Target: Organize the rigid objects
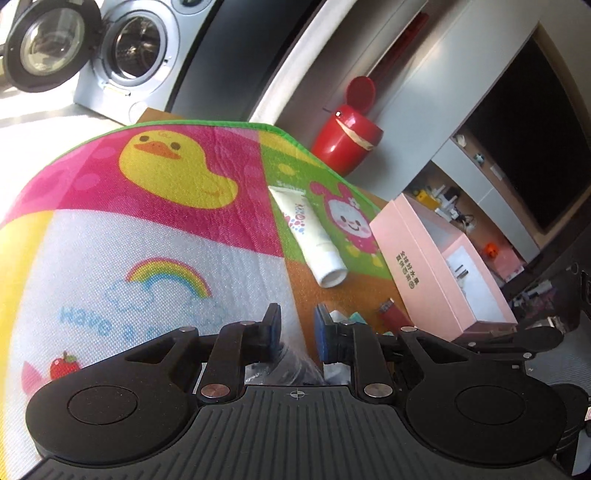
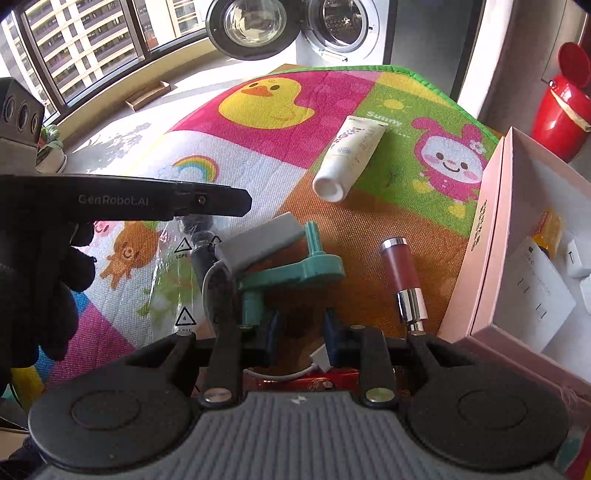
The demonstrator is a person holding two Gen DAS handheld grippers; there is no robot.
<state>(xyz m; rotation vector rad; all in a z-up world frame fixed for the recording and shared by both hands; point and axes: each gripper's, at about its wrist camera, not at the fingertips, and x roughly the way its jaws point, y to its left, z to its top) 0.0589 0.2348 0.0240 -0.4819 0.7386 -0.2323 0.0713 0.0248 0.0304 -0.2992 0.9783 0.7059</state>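
A colourful play mat [image 1: 147, 236] [image 2: 280, 147] carries loose items. A white tube [image 1: 314, 236] [image 2: 349, 158] lies near the bunny print. A dark red bottle with a silver cap [image 2: 400, 275] [image 1: 391, 314] lies beside an open pink box [image 1: 436, 273] [image 2: 491, 236]. A grey block [image 2: 258, 240], a teal plastic holder [image 2: 295, 273] and a clear bag with a dark object [image 2: 195, 251] lie mid-mat. My left gripper [image 1: 297, 332] is open, low over the clear bag. My right gripper [image 2: 299, 328] is open and empty, just short of the teal holder.
The pink box holds white papers and small items [image 2: 535, 284]. A red bin [image 1: 347, 144] [image 2: 561, 114] stands behind the mat. A washing machine with its door open [image 1: 129, 51] [image 2: 332, 29] stands at the back. The left gripper's body [image 2: 125, 199] crosses the right wrist view.
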